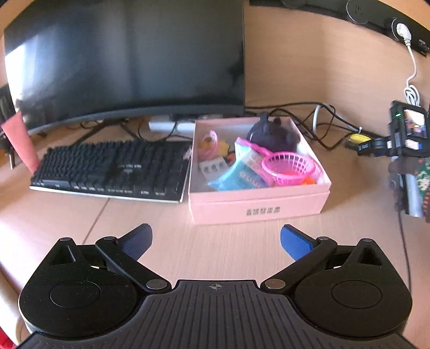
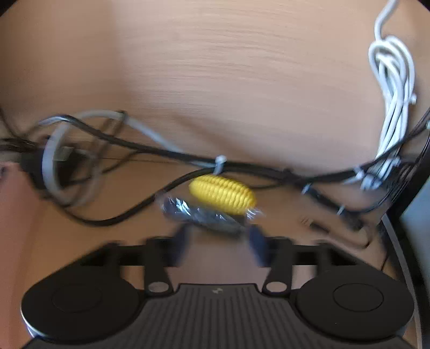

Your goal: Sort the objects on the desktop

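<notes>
Right tongs (image 2: 219,241) narrowed, gripping nothing yet; wrapped dark packet (image 2: 200,216) looks light, crinkly, slippery — I'd pinch mid-length. Left tongs (image 1: 216,241) wide, empty.

**Office desk, computer workstation**

Looks like an office or home-office desk. Pale wood-grain desk (image 1: 215,252) with a big dark monitor (image 1: 126,56) and black keyboard (image 1: 113,169) in front. Tangle of black and grey cables (image 2: 134,150) tied behind, coiled white cable (image 2: 392,88) at the side, power strip (image 1: 387,24) along the back edge. Pink box (image 1: 258,206) of small toys beside the keyboard.
</notes>
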`<action>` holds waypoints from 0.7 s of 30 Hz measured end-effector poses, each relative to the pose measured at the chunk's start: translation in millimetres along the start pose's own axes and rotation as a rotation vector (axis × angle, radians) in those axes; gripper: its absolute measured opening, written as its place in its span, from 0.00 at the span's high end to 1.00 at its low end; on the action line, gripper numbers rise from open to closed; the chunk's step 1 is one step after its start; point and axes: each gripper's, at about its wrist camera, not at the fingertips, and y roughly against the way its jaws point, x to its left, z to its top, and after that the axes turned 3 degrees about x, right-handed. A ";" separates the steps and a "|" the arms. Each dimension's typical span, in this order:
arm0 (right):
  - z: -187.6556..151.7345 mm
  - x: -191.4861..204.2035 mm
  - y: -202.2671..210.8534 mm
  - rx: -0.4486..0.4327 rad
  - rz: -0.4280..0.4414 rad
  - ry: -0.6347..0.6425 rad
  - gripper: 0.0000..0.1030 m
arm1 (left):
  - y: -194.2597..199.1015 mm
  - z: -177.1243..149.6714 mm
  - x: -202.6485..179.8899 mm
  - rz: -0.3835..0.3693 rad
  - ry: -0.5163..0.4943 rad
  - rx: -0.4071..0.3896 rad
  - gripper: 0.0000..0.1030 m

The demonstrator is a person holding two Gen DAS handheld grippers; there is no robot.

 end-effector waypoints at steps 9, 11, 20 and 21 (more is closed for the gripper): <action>-74.2 7.0 134.2 -0.087 0.171 0.068 0.31 | -30.1 4.4 -55.4 -0.225 -0.178 0.040 0.00; -73.5 1.6 182.4 -0.165 0.168 0.082 0.31 | -32.5 8.8 -74.0 -0.277 -0.231 0.040 0.00; -65.0 -30.6 440.9 -0.743 -0.376 0.206 0.63 | -23.2 35.7 -161.8 -0.547 -0.375 -0.052 0.00; -67.9 -34.3 456.5 -0.801 -0.494 0.206 0.63 | -20.6 34.9 -168.4 -0.576 -0.387 -0.056 0.00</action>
